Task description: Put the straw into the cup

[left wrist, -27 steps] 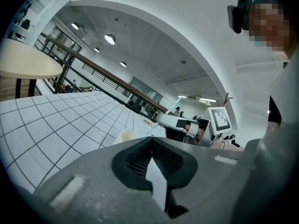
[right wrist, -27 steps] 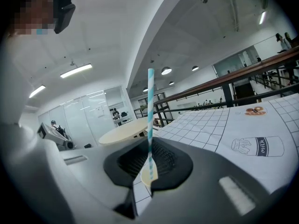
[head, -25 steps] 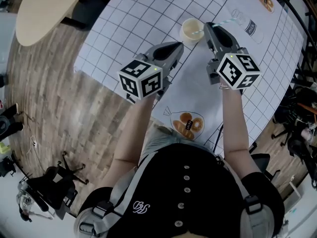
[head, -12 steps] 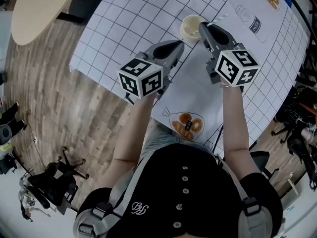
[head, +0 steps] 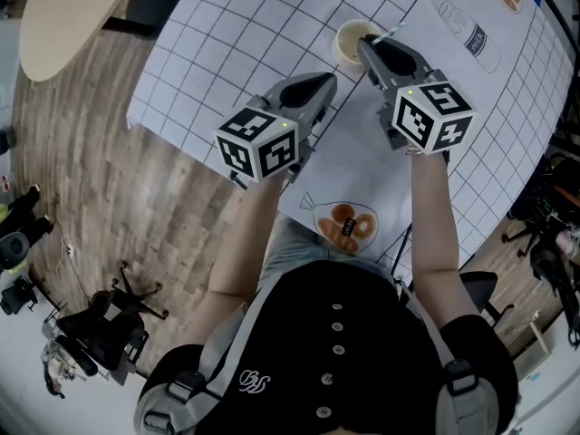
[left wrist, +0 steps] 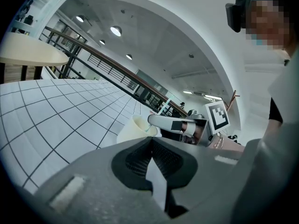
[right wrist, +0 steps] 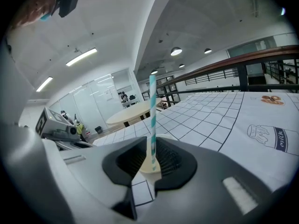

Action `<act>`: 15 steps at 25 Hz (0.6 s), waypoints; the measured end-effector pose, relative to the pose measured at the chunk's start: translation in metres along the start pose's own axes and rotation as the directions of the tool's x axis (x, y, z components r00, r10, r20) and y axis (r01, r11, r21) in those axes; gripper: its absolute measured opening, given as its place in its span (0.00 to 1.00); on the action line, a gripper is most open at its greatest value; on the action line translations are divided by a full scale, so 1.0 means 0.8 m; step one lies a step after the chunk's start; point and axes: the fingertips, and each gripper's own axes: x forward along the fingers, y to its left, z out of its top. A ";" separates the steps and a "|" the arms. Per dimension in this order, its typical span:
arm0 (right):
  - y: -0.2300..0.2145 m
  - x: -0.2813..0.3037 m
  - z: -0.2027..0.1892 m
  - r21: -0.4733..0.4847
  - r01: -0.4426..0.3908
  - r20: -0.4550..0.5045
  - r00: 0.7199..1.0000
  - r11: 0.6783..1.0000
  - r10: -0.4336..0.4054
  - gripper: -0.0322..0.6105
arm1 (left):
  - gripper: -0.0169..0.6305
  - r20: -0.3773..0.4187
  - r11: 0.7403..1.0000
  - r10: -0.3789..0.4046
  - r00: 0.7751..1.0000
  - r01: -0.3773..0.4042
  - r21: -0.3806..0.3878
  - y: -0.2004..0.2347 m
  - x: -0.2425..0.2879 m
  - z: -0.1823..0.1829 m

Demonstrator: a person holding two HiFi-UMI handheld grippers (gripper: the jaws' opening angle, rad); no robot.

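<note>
On the left, the grey plastic left gripper [head: 326,81] hangs over the bench [head: 227,43], which is covered by a white sheet ruled in black squares. Its jaws are pressed together with nothing between them. Near the front edge, the sheet carries a printed bag of doughnuts [head: 345,226]. Just beyond the left gripper stands the cream paper cup [head: 346,38]. The right gripper [head: 364,45], which stood short of the cup a second ago, now has its tip over the rim. Its jaws have just been opening and stand slightly parted around the teal-and-white striped paper straw [right wrist: 152,111], which rises upright with its lower end in the cup. Earlier the straw slanted out to the right. Far right is a printed bottle drawing [right wrist: 273,138] whose label seems to read "milk".
</note>
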 end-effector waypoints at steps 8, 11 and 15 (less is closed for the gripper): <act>-0.003 0.004 -0.003 -0.029 0.028 -0.005 1.000 0.999 -0.028 0.23 | 0.02 0.002 1.000 -0.016 1.000 0.016 -0.011 -0.001 0.004 -0.001; -0.005 0.003 -0.001 -0.044 0.040 -0.003 0.999 0.998 -0.040 0.25 | 0.02 -0.002 1.000 -0.023 1.000 0.023 -0.013 -0.004 0.005 -0.001; -0.008 0.002 0.000 -0.049 0.052 0.001 0.999 0.997 -0.052 0.31 | 0.02 0.001 1.000 -0.021 1.000 0.021 -0.010 -0.006 0.003 0.001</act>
